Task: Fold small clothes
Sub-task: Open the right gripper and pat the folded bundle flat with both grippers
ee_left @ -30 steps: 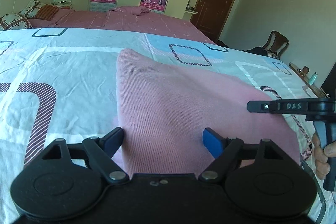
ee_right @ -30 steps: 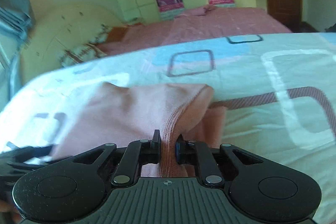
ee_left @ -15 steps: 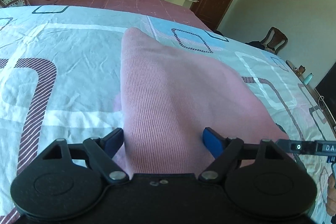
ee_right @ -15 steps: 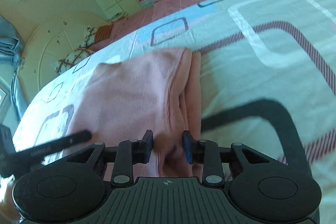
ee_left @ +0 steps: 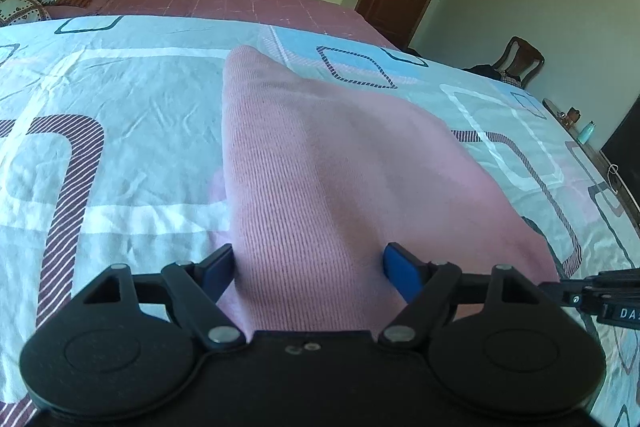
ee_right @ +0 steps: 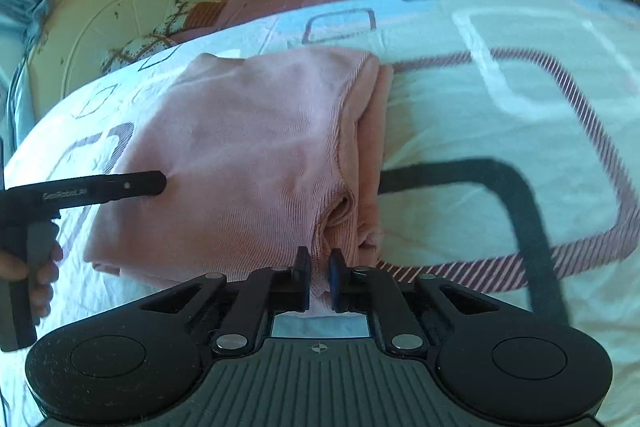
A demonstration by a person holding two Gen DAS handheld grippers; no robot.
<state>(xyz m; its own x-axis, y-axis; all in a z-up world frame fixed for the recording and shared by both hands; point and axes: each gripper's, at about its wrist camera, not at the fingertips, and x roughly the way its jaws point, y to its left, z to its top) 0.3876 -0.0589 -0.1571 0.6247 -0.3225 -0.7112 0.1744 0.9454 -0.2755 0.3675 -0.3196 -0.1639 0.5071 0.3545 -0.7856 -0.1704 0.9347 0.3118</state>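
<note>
Here, a pink garment (ee_right: 240, 155) lies partly folded on a patterned bed (ee_right: 500, 107). The right hand-held gripper (ee_right: 319, 269) is closing on its near hem; the left hand-held gripper (ee_left: 308, 267) straddles it, jaws apart and narrowing. A shallow pinch could slip, undoing the fold.

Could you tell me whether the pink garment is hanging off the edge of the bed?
No, the pink garment lies folded on the patterned bedsheet, with sheet visible around it.
</note>
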